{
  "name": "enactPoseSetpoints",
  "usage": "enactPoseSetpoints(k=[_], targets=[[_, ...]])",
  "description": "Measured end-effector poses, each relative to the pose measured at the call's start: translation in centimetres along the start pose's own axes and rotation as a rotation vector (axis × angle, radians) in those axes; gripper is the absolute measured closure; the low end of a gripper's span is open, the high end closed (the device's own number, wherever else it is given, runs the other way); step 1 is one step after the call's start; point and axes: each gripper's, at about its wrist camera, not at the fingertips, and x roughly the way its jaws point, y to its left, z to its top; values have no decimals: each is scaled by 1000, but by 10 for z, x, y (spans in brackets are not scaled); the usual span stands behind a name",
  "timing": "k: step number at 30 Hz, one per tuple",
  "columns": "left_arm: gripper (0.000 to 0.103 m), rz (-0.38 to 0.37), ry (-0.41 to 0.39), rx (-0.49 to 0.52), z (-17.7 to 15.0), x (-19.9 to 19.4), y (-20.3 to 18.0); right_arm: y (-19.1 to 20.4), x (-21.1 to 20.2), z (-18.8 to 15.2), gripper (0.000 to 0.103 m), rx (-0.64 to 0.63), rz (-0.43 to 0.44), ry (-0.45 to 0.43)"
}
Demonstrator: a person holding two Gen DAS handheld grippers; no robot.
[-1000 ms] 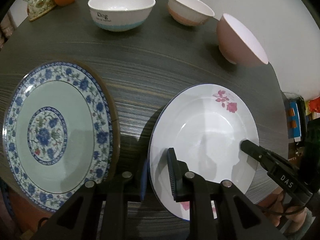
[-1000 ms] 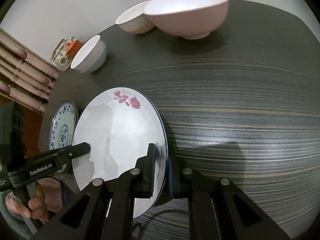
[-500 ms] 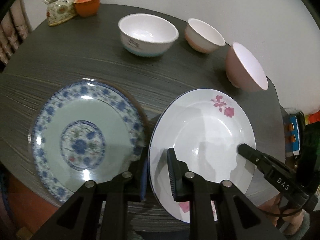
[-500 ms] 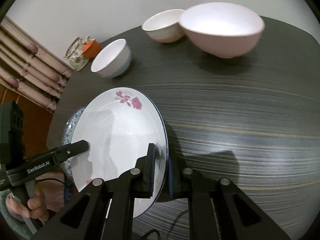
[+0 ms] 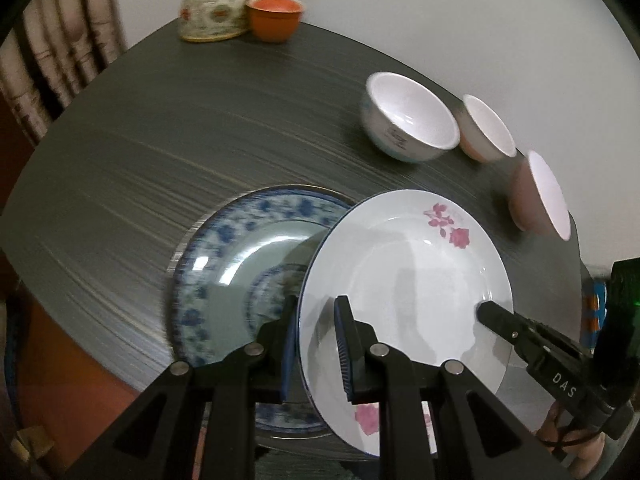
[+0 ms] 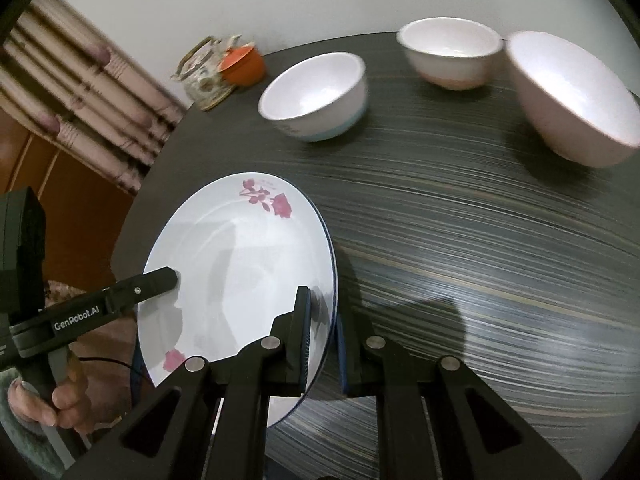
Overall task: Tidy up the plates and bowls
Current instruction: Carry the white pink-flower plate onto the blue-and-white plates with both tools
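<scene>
A: We have the white rose plate (image 5: 408,280) pinched on both sides. Our left tongs (image 5: 318,344) clamp its near left rim, one pad on top and one underneath.

B: And our right tongs (image 6: 322,336) nip the opposite rim the same way, with the edge running between the two pads. In the left wrist view the tip of the right tongs lies on the plate's right inner slope.

A: Where does the plate sit?

B: It hangs tilted above the dark striped desk (image 5: 160,160), and its left part overlaps the blue-and-white patterned plate (image 5: 224,264), which lies flat on the desk. We cannot tell whether the two plates touch.

A: In the right wrist view the blue plate is almost wholly hidden behind the white one.

B: At the far side of the desk stand three bowls. The white bowl with a pale blue base (image 6: 316,98) is nearest the middle, the small white bowl with a pinkish base (image 6: 452,52) is just beside it, and the large pink bowl (image 6: 576,100) is furthest right.

A: At the back edge we see a patterned teapot (image 5: 214,6) with an orange lidded cup (image 5: 274,16) just beside it.

B: A hand (image 6: 56,396) grips the handle of the left tongs at the lower left of the right wrist view.
</scene>
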Motion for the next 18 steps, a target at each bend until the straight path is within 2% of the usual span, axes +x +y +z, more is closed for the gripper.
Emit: enactPoseSetpoints(k=[12,18], targets=[[85,51,10,-80,-8,-5,53,40,41,6,91,-53,17,65],[85,72,30,-98,-10,9,60,47,54,2,91,-70,9,97]])
